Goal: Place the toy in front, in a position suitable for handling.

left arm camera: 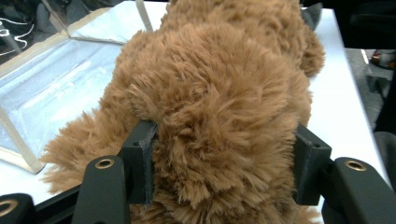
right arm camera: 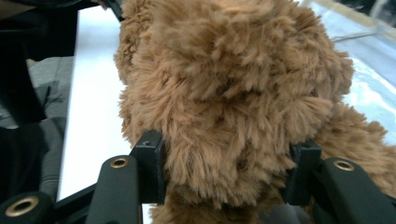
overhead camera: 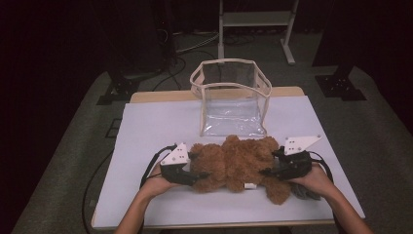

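Left claw (overhead camera: 198, 174) and right claw (overhead camera: 267, 171) each clamp one end of the plush bear (overhead camera: 236, 161), which lies on the table (overhead camera: 146, 126) with its long axis left to right, between both hands. A clear bag (overhead camera: 231, 97) stands open just beyond it.

Left gripper view: pads press into the bear's fur (left arm camera: 219, 107).

Right gripper view: jaws likewise squeeze the fur (right arm camera: 229, 93). No legible writing is visible.

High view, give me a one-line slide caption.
Both grippers, left and right, clamp a brown teddy before a clear bag.

One teddy bear (overhead camera: 238, 163), one clear bag (overhead camera: 231, 100).
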Demonstrator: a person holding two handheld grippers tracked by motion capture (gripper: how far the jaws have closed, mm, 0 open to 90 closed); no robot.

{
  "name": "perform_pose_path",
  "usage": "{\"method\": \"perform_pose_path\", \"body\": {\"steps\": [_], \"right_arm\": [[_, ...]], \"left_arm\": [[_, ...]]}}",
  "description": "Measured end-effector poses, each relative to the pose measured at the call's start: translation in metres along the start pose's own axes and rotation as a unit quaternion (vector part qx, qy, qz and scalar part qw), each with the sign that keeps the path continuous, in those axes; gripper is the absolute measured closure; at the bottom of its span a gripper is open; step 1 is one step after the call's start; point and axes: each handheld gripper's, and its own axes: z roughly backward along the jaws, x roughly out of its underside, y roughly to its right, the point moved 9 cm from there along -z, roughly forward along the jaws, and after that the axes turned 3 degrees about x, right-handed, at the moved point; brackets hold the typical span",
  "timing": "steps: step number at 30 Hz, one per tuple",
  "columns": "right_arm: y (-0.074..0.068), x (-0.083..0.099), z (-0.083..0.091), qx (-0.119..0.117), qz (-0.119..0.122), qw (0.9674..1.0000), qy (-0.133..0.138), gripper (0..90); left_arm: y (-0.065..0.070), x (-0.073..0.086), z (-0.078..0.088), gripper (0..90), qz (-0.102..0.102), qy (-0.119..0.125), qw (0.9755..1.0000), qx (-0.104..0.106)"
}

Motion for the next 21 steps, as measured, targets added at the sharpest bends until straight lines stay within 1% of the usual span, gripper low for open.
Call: {"method": "perform_pose_path", "body": {"steps": [1,2,3,4,5,6,8,9,10,12,14,15,17,18,19,20,21], "right_arm": [[-0.007,-0.002,-0.001,-0.006,0.003,1.0,-0.005,44.6],[-0.01,-0.002,-0.001,-0.009,0.002,0.9999,-0.007,44.6],[-0.014,-0.002,-0.001,-0.013,0.001,0.9999,-0.009,44.5],[-0.018,-0.002,0.0,-0.016,0.0,0.9998,-0.009,44.5],[-0.018,-0.002,0.0,-0.016,0.0,0.9998,-0.009,44.5],[-0.022,-0.002,0.001,-0.019,0.002,0.9998,-0.01,44.6],[-0.03,0.0,0.001,-0.025,0.002,0.9996,-0.013,44.5],[-0.037,-0.001,0.003,-0.03,-0.004,0.9995,-0.011,44.6],[-0.037,-0.001,0.003,-0.03,-0.004,0.9995,-0.011,44.6],[-0.041,-0.002,0.003,-0.03,0.001,0.9994,-0.015,44.5],[-0.041,-0.001,0.003,-0.029,0.002,0.9994,-0.019,44.5],[-0.036,0.002,0.001,-0.025,0.0,0.9995,-0.021,43.7],[-0.034,0.003,0.001,-0.022,0.001,0.9995,-0.021,42.3],[-0.031,0.005,0.0,-0.019,0.001,0.9996,-0.021,40.3],[-0.025,0.007,0.001,-0.016,-0.005,0.9998,-0.013,36.4],[-0.025,0.007,0.001,-0.016,-0.005,0.9998,-0.013,36.4],[-0.018,0.009,0.004,-0.011,-0.007,0.9999,-0.005,32.8]], "left_arm": [[0.006,0.0,0.005,38.3,-0.005,-0.013,0.9999,0.006],[0.006,0.0,0.005,38.2,-0.005,-0.013,0.9999,0.006],[0.012,0.002,0.01,38.1,-0.002,-0.018,0.9998,0.011],[0.012,0.002,0.01,37.8,-0.002,-0.018,0.9998,0.011],[0.015,0.004,0.012,37.8,0.002,-0.023,0.9996,0.017],[0.018,0.007,0.013,37.6,0.002,-0.023,0.9996,0.018],[0.021,0.008,0.016,37.4,0.013,-0.02,0.9995,0.02],[0.021,0.009,0.018,37.3,0.012,-0.02,0.9995,0.02],[0.021,0.009,0.019,37.3,0.013,-0.02,0.9995,0.018],[0.021,0.01,0.019,36.8,0.013,-0.021,0.9995,0.019],[0.018,0.011,0.019,35.0,0.017,-0.02,0.9995,0.016],[0.018,0.012,0.019,34.2,0.018,-0.021,0.9995,0.015],[0.016,0.013,0.018,32.6,0.016,-0.022,0.9996,0.009],[0.015,0.013,0.019,30.5,0.016,-0.019,0.9997,0.006],[0.013,0.013,0.02,26.4,0.011,-0.016,0.9998,-0.001],[0.012,0.012,0.022,26.4,0.008,-0.01,0.9999,-0.004],[0.01,0.013,0.023,24.2,0.009,0.001,1.0,-0.003]]}}
